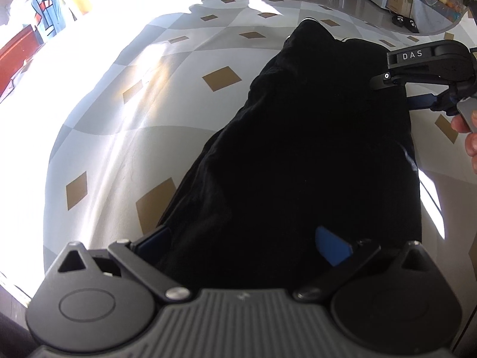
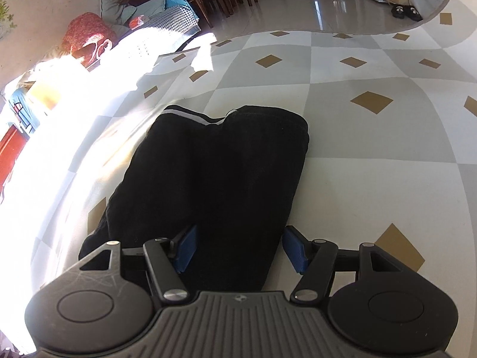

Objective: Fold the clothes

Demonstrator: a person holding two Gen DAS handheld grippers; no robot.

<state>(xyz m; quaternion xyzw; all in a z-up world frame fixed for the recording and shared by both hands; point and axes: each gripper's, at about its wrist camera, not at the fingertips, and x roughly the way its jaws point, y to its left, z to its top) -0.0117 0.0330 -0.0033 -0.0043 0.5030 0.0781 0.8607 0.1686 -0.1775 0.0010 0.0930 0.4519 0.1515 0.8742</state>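
- Black trousers (image 2: 214, 179) lie flat on the checked sheet (image 2: 357, 137), long axis running straight away from both tools, striped waistband at the far end.
- Left hand-held gripper (image 1: 244, 246) at the near end, pads wide apart, cloth between them, nothing pinched.
- Right hand-held gripper (image 2: 240, 249) also spread wide, straddling the near right edge, holding nothing.

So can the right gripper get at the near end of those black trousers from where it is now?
Probably yes. The right gripper is open, its blue pads either side of the black trousers' near end on the checked bedspread, with nothing between them.
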